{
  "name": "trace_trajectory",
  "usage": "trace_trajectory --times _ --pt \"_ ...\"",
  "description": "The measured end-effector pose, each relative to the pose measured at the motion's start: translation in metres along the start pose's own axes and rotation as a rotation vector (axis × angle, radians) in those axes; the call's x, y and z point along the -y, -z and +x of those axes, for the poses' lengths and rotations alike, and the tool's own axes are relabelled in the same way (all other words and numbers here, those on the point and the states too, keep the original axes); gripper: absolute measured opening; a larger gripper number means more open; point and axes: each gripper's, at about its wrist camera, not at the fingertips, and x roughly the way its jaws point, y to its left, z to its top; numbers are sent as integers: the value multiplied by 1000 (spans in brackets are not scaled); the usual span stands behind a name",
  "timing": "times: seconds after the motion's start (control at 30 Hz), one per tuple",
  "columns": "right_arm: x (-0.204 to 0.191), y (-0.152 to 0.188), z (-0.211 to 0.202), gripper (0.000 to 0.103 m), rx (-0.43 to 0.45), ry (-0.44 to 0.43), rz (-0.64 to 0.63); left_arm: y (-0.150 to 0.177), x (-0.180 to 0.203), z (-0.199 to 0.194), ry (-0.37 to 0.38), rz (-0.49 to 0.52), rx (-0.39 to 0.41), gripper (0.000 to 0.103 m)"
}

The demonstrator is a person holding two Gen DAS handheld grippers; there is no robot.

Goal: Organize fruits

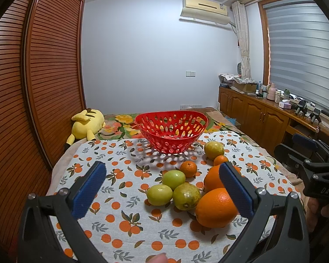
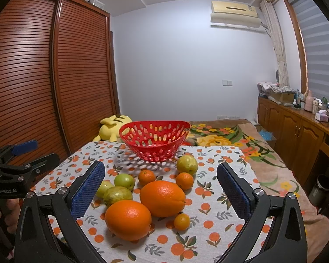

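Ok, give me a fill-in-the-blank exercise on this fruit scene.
1. The red basket holds ___ fruit so far.
2. The big oranges on the patterned cloth number ___.
3. The right tool is ___, holding nothing.
4. The plush toy behind the cloth is ___ in colour.

Missing words: no; two; open; yellow

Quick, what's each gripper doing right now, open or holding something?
Left gripper: open, holding nothing, above the fruit.
Right gripper: open, holding nothing, above the fruit.
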Motion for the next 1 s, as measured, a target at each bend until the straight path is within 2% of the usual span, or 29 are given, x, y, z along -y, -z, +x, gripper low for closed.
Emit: trace_trajectory --times 0.7,1.0 --pt "-2 0 -2 103 -4 -2 0 2 1 0 0 1 0 103" --pt "3 11 5 103 -35 1 6 13 3 11 1 1 -41 103"
